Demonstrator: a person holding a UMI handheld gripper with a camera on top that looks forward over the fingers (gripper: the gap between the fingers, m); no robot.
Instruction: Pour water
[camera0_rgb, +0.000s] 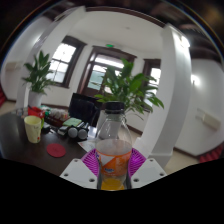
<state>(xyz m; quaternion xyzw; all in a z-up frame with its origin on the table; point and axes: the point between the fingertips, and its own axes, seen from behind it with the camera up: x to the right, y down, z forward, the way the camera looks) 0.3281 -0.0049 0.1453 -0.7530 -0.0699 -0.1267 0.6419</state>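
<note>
Bottle (113, 150) between the jaws, cup (34, 128) left on table (20, 145), plant (128, 88) behind.

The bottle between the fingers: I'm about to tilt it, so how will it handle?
The bottle looks like clear thin plastic, so it may flex under the gripper. Orange liquid fills only its lower part, so it is probably fairly light, and the liquid should slosh when tilted.

claw (113, 168) with two white angular fingers, magenta ribbed pads (92, 160) on inner faces
</note>
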